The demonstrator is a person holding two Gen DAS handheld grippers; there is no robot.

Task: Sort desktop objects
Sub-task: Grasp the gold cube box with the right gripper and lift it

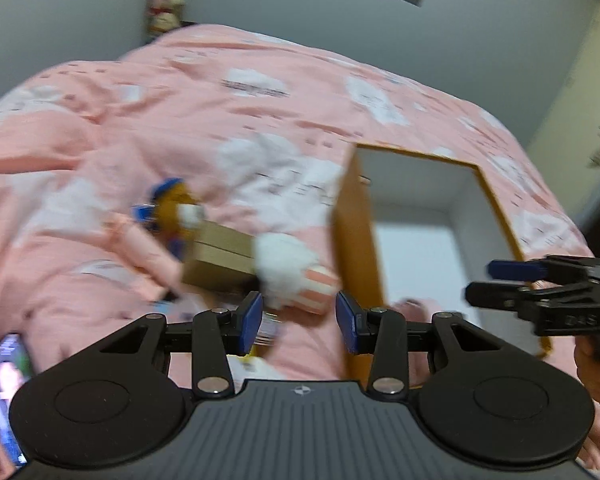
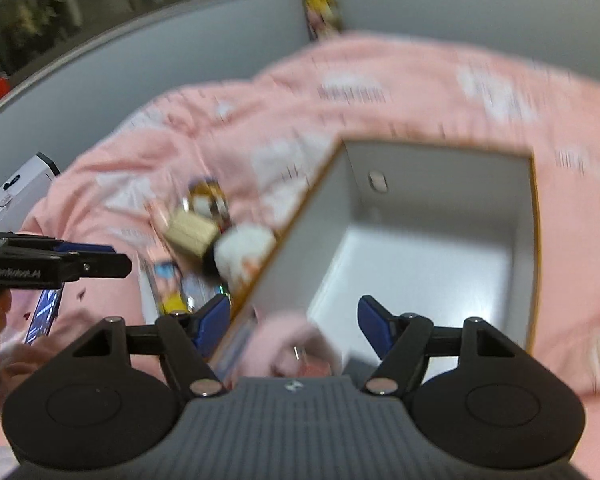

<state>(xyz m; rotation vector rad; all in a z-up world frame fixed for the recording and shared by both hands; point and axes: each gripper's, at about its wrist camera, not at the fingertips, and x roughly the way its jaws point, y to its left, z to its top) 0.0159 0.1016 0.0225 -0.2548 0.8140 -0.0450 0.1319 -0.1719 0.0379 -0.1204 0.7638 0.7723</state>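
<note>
Left wrist view: left gripper (image 1: pixel 299 322) hangs released, nothing between its blue pads, over a pink bedspread (image 1: pixel 204 104), a white plush toy (image 1: pixel 284 262) at twelve o'clock, the open box (image 1: pixel 452 200) at two o'clock, the right gripper (image 2: pixel 292 320) equally empty.
</note>
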